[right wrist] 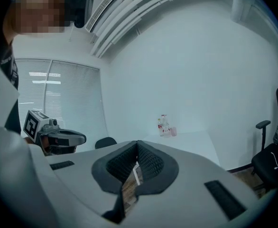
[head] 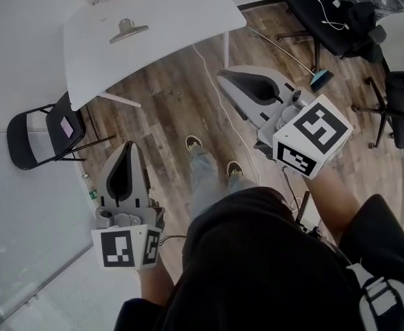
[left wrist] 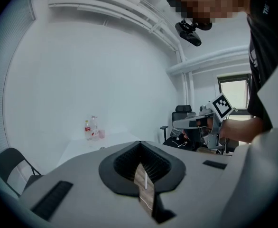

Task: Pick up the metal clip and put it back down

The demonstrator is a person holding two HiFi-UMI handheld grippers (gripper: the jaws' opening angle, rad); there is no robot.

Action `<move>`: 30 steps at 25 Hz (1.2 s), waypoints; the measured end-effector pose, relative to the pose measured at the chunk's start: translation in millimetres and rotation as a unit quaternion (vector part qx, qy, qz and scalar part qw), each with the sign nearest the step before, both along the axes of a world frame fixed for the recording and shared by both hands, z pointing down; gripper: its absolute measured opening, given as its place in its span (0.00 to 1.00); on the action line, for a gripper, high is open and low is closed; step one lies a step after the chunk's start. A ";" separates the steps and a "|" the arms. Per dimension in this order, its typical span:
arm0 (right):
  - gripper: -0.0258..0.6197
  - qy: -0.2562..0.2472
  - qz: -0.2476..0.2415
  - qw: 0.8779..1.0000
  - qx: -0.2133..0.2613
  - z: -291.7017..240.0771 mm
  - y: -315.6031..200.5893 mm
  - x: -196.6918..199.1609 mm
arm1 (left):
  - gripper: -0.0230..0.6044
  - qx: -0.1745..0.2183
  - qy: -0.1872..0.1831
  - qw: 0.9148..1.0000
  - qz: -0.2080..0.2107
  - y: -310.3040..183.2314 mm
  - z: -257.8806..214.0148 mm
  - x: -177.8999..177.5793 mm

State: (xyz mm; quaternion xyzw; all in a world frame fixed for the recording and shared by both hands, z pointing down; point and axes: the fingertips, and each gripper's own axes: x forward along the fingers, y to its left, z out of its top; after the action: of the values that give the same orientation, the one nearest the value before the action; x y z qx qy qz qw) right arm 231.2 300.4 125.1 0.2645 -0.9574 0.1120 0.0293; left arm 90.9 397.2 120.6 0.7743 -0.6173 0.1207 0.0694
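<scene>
While right claw (head: pixel 224 76) hangs shut, metal clip (head: pixel 127 30) lies well apart.

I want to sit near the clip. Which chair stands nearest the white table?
The black folding chair, right beside the white table's corner at the left of the head view. The black office chairs stand well off to the right.
</scene>
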 end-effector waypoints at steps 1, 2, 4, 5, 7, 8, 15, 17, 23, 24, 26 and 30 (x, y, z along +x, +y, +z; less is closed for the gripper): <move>0.07 0.002 0.001 1.000 -0.002 2.4 -3.8 -2.1 | 0.07 -0.002 0.002 1.000 0.002 -4.5 2.4 -2.0; 0.07 0.004 0.002 1.000 -0.005 4.8 -8.1 -4.8 | 0.07 -0.004 0.003 1.000 0.004 -9.6 4.6 -4.3; 0.07 0.007 0.004 1.000 -0.010 9.6 -18.0 -10.8 | 0.07 -0.006 0.006 1.000 0.008 -21.7 8.0 -9.8; 0.07 0.009 0.004 1.000 -0.013 11.8 -23.4 -13.9 | 0.07 -0.007 0.007 1.000 0.009 -28.3 9.6 -13.0; 0.07 0.013 0.005 1.000 -0.017 16.2 -34.9 -21.0 | 0.07 -0.010 0.011 1.000 0.011 -41.6 13.1 -20.4; 0.07 0.015 0.005 1.000 -0.019 18.5 -41.1 -25.2 | 0.07 -0.012 0.012 1.000 0.012 -48.1 14.8 -24.5; 0.07 0.026 0.007 0.999 -0.024 26.0 -78.2 -54.1 | 0.07 -0.015 0.021 0.999 0.020 -86.0 22.2 -51.1; 0.07 0.030 0.009 0.999 -0.025 26.1 -87.9 -64.3 | 0.07 -0.014 0.025 0.999 0.021 -96.2 22.5 -62.3; 0.07 0.041 0.006 0.999 -0.026 20.9 -114.4 -101.9 | 0.07 -0.014 0.035 0.999 0.020 -124.3 19.9 -98.5; 0.07 0.043 0.004 0.999 -0.027 20.2 -118.9 -107.8 | 0.07 -0.014 0.036 0.999 0.020 -129.2 19.0 -103.5; 0.07 0.049 0.001 0.998 -0.028 18.9 -127.3 -119.3 | 0.07 -0.014 0.041 0.999 0.021 -138.1 17.2 -113.8; 0.07 0.054 -0.001 0.998 -0.025 14.2 -139.5 -139.8 | 0.07 -0.014 0.048 0.998 0.023 -149.9 16.3 -133.6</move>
State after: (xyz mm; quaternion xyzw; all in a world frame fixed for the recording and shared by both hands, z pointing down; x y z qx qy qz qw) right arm 91.4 160.8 139.3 0.2687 -0.9514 0.1218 0.0880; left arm -42.7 247.3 136.9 0.7924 -0.5932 0.0936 0.1074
